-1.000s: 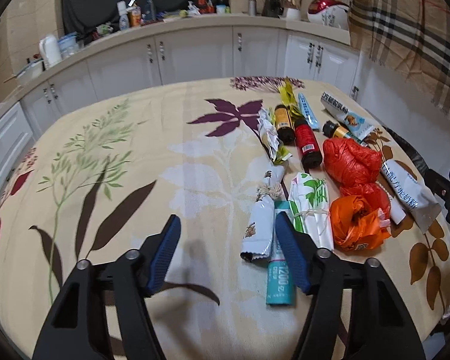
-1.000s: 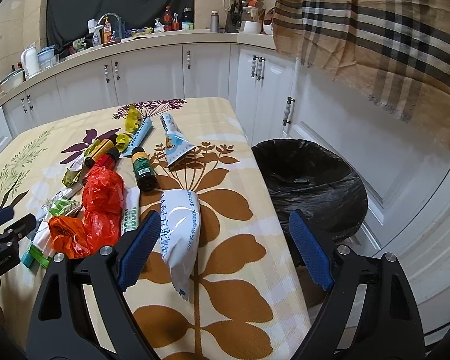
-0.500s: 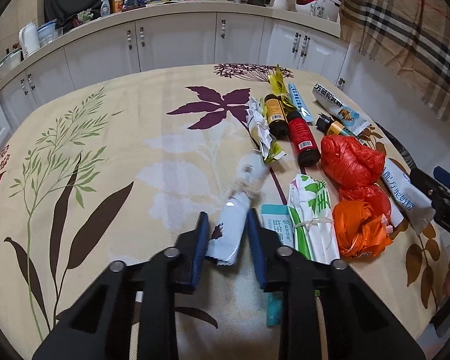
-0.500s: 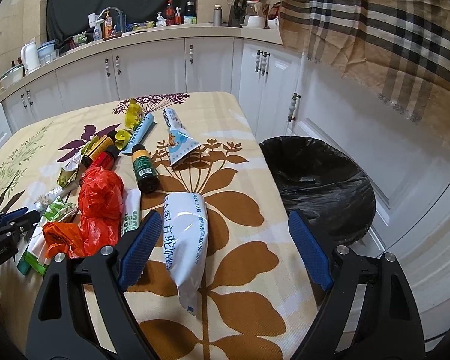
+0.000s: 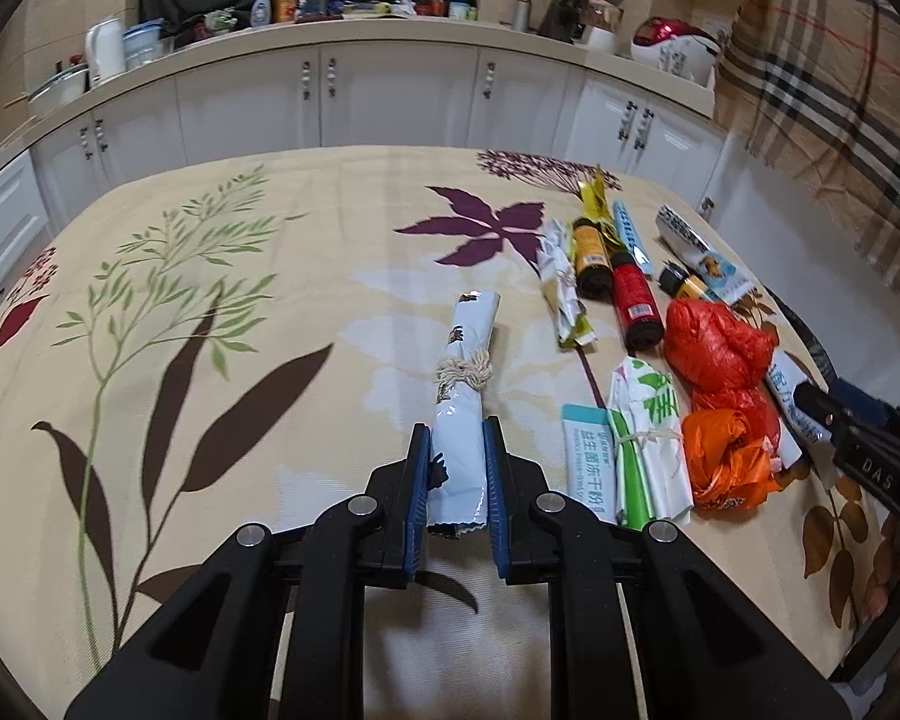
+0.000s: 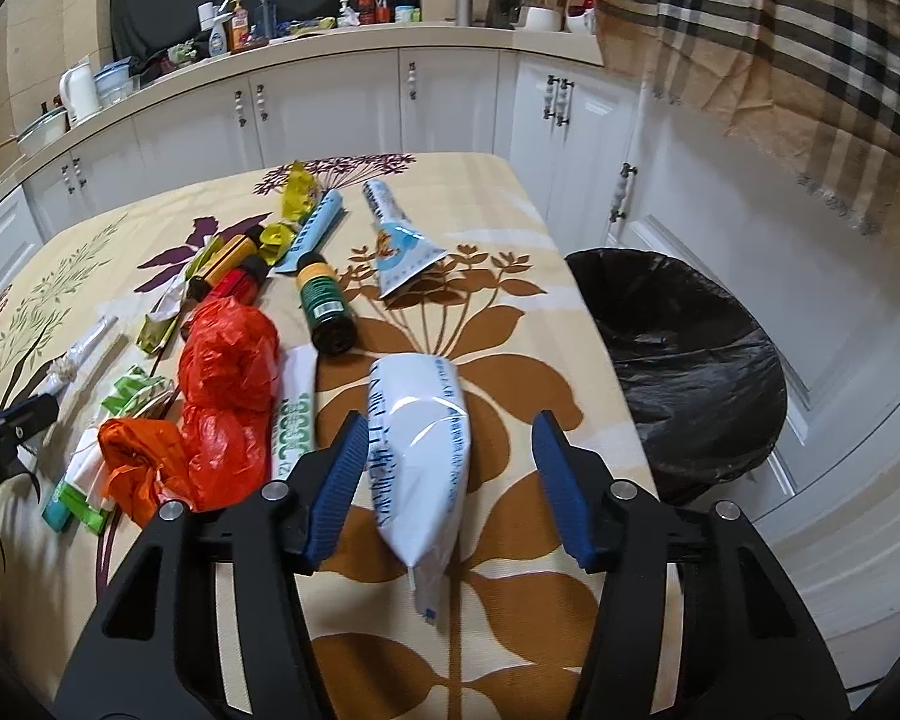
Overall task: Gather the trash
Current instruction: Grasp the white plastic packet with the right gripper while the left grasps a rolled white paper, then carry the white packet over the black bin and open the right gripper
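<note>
The left gripper (image 5: 456,468) pinches the near end of a rolled white wrapper (image 5: 463,384) tied with string, its blue pads pressed on both sides; the roll points away over the floral tablecloth (image 5: 210,360), left of the orange bag (image 5: 727,459).

The right gripper (image 6: 447,480) has just been closing. Its jaws stand partly spread around a puffy white pouch (image 6: 420,438) lying on the tablecloth. The left pad (image 6: 339,480) sits against the pouch's edge; the right pad (image 6: 561,480) stands clear of it. The pouch lies just right of the orange bag, with the black-lined bin (image 6: 684,354) beyond the table edge further right.
</note>
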The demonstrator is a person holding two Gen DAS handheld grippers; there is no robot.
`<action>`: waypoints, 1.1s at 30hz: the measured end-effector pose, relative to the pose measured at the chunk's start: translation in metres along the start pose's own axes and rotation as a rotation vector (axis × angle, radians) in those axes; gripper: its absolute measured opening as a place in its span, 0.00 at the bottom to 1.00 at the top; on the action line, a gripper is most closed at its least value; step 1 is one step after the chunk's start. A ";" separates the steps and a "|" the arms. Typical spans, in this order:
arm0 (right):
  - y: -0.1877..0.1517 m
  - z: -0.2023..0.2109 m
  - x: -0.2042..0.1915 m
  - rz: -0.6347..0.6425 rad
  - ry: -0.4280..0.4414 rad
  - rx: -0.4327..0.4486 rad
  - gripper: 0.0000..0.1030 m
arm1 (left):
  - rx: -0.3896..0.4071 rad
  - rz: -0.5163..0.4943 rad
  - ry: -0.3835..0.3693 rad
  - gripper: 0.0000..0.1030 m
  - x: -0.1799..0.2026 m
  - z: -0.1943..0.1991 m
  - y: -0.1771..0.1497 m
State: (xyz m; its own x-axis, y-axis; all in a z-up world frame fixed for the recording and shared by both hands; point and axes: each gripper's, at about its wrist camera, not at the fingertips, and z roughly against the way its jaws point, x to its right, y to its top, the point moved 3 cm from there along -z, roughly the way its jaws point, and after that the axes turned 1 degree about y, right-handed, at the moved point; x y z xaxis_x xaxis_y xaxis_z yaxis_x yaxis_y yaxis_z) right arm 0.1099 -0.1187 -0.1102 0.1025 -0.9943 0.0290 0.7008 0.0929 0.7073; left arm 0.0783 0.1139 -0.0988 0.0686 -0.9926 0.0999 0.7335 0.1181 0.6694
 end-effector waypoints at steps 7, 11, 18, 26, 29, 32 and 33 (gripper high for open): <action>-0.007 -0.005 -0.003 0.017 0.009 -0.033 0.51 | 0.022 0.024 0.017 0.18 -0.005 0.005 0.002; -0.011 -0.009 -0.003 0.022 0.019 -0.056 0.32 | 0.028 0.030 0.022 0.18 -0.005 0.006 0.001; -0.012 -0.004 -0.001 0.013 0.031 -0.038 0.28 | 0.044 0.036 0.027 0.18 -0.002 0.012 0.003; 0.001 0.015 0.018 -0.023 0.013 0.035 0.27 | 0.121 -0.007 -0.014 0.18 0.033 0.026 0.023; 0.010 0.020 0.033 -0.036 -0.013 0.068 0.27 | 0.138 -0.042 -0.058 0.18 0.058 0.027 0.033; 0.019 0.025 0.053 -0.064 -0.040 0.100 0.27 | 0.159 -0.077 -0.100 0.18 0.086 0.026 0.043; 0.022 0.026 0.059 -0.072 -0.051 0.111 0.27 | 0.163 -0.088 -0.120 0.18 0.097 0.024 0.048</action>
State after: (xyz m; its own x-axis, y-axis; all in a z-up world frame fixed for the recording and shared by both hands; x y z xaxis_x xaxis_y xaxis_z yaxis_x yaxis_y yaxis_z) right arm 0.1129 -0.1771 -0.0751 0.0164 -0.9998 0.0094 0.6225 0.0176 0.7825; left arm 0.1037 0.0237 -0.0390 -0.0786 -0.9901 0.1164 0.6133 0.0440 0.7887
